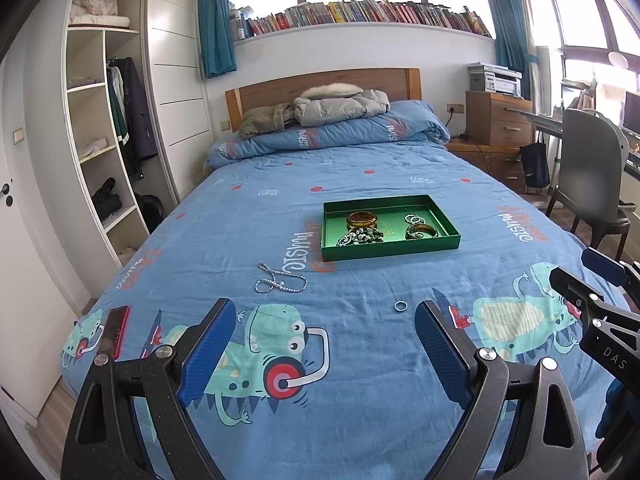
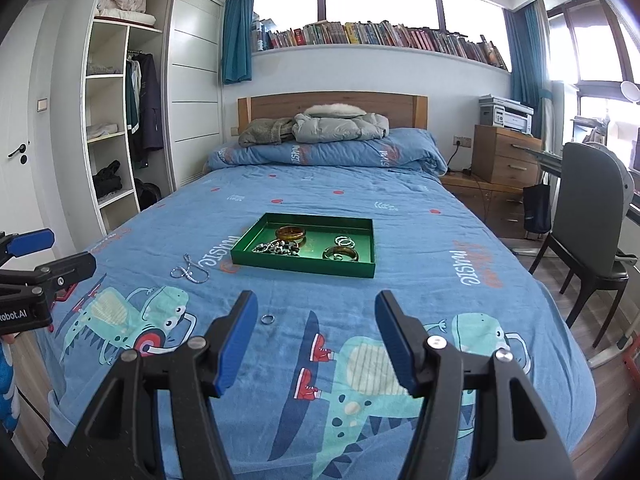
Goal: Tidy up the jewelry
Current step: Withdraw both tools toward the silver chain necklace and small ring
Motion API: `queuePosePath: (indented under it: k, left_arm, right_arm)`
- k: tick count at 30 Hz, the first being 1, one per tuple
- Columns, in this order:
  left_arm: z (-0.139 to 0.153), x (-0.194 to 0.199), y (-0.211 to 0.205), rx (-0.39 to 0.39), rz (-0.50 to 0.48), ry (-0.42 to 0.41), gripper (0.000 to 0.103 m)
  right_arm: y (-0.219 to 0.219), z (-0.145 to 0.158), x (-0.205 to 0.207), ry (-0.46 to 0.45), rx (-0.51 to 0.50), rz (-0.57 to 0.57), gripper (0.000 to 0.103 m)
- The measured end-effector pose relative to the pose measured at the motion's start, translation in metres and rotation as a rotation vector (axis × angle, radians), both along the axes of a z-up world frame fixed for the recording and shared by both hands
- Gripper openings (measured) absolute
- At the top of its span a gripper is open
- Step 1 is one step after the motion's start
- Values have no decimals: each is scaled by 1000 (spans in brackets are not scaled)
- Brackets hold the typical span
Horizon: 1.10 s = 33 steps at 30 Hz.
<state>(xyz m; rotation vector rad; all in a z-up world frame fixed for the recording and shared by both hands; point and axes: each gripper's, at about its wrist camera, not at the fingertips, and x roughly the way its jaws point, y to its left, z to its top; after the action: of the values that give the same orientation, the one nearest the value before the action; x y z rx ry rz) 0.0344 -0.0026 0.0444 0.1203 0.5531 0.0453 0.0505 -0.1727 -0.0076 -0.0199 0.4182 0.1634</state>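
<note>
Jewelry is split between a green tray (image 1: 390, 250) and the blue dinosaur-print bedspread (image 1: 360, 360) it sits on. Inside the tray lie an amber bangle (image 1: 361, 220), a darker bangle (image 1: 421, 232), a small cluster of rings (image 1: 413, 219) and a heap of beaded chain (image 1: 360, 237). Two pieces lie loose on the bed, nearer the cameras than the tray: a silver beaded bracelet (image 1: 280, 280) off to the left, and a small silver ring (image 1: 400, 306).

The left gripper (image 1: 325, 320) hovers over the bed with its blue-padded fingers (image 1: 210, 350) spread wide and nothing between them. The ring lies just ahead of and slightly inside the right-hand finger's tip, apart from it; the bracelet lies farther ahead, beyond the left-hand finger.

The right gripper (image 2: 316, 312) is likewise spread wide and empty. In its view the ring (image 2: 267, 319) sits just beside the tip of the left-hand finger (image 2: 236, 340), on the inner side, not touching, while the bracelet (image 2: 190, 272) lies well off to the left and the tray (image 2: 304, 268) straight ahead. Each gripper shows at the edge of the other's view.
</note>
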Motion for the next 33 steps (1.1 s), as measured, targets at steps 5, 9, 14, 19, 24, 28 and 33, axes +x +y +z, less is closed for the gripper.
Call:
queuePosePath:
  k: [5, 9, 14, 19, 24, 28, 33]
  left_arm:
    - [-2, -1, -2, 5, -3, 3, 90]
    - [-5, 1, -6, 0, -19, 13, 91]
    - [-13, 7, -10, -12, -44, 34, 91]
    - [-25, 18, -9, -32, -57, 66, 91]
    - [-39, 34, -6, -44, -49, 103, 91]
    - [-53, 50, 5, -46, -29, 135, 91]
    - [-78, 77, 41, -74, 11, 175, 91]
  right_arm:
    - [-8, 1, -4, -9, 4, -15, 59]
    - [-16, -2, -4, -3, 13, -32, 59]
    - [-20, -9, 0, 15, 14, -35, 59]
    - [-23, -19, 7, 39, 18, -36, 59]
    - [-25, -30, 20, 71, 25, -38, 59]
    - [-21, -42, 37, 103, 21, -25, 59]
    - [-6, -64, 61, 162, 4, 22, 59]
